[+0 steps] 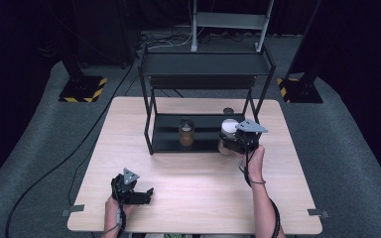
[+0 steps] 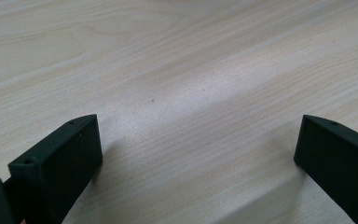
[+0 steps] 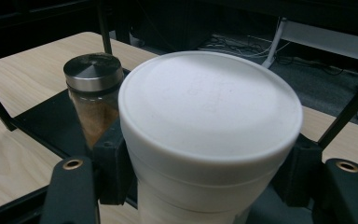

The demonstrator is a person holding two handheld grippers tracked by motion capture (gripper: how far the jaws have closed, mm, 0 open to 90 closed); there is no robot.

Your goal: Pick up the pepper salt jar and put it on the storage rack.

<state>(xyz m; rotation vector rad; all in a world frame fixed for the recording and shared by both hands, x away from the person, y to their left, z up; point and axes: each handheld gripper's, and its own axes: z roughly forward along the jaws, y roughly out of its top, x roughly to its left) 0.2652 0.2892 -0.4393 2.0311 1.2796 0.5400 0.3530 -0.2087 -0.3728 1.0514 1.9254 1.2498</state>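
Low at the near left of the wooden worktop (image 1: pixel 198 183), the left claw (image 1: pixel 146 194) is held by a hand (image 1: pixel 115 207). Its jaws are spread wide, and bare wood is seen between them in the left gripper view. Nothing is held by it.

Farther back, in the middle, a black metal rack (image 1: pixel 203 69) is stood on the worktop. A small glass jar (image 1: pixel 186 132) with a shiny metal lid and brown stuff inside is set on the rack's bottom shelf (image 1: pixel 166 139).

To the right, at the front right corner of the rack, a white foam cup (image 3: pixel 205 130) with a white lid is squeezed at its sides by the right claw (image 1: pixel 228 141). The cup is kept upright, just beside the jar.
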